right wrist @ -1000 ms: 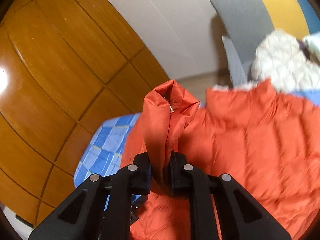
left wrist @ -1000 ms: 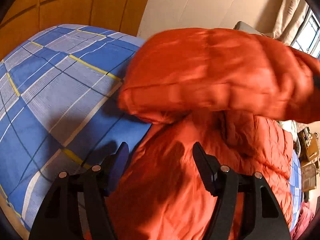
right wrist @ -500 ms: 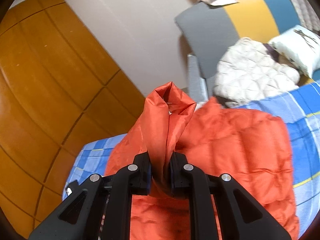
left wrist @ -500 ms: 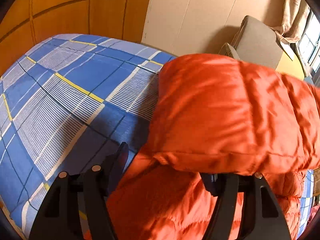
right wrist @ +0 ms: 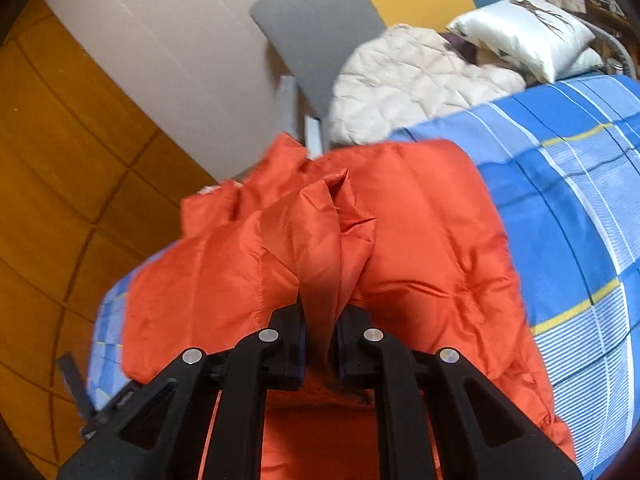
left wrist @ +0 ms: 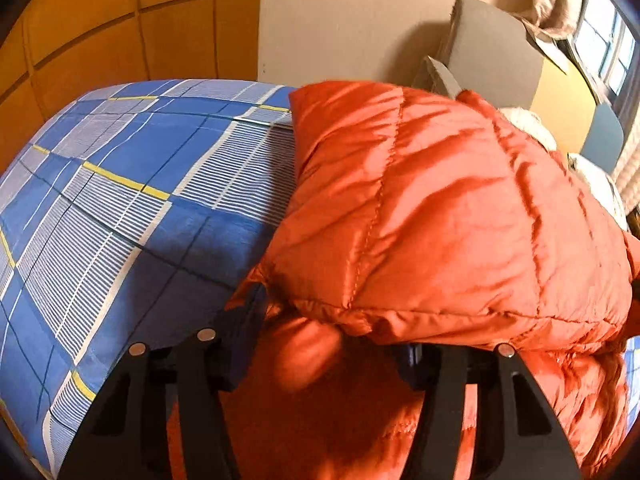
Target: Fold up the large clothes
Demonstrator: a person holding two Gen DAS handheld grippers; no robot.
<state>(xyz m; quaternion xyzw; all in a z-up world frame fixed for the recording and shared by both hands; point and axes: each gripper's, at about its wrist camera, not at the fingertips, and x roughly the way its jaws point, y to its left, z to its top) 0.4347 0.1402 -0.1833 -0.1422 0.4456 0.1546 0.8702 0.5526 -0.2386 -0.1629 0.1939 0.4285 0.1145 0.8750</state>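
Observation:
An orange quilted puffer jacket (left wrist: 440,216) lies on a bed with a blue plaid sheet (left wrist: 120,184). Its upper part is folded over toward me. My left gripper (left wrist: 324,340) is open with its fingers spread; the folded layer drapes over the right finger and hides its tip. In the right wrist view the jacket (right wrist: 420,248) spreads over the sheet (right wrist: 580,200). My right gripper (right wrist: 320,320) is shut on a bunched fold of the jacket's fabric, which stands up between the fingers.
A wooden panelled wall (left wrist: 100,32) and a beige wall (left wrist: 340,20) stand behind the bed. A grey chair (right wrist: 320,28), a cream quilted garment (right wrist: 408,80) and a white pillow (right wrist: 528,32) sit beyond the bed's far edge.
My right gripper has carried its fold of the jacket down and forward, so the folded layer now lies lower over the jacket and covers my left gripper's right finger. The left gripper stayed open.

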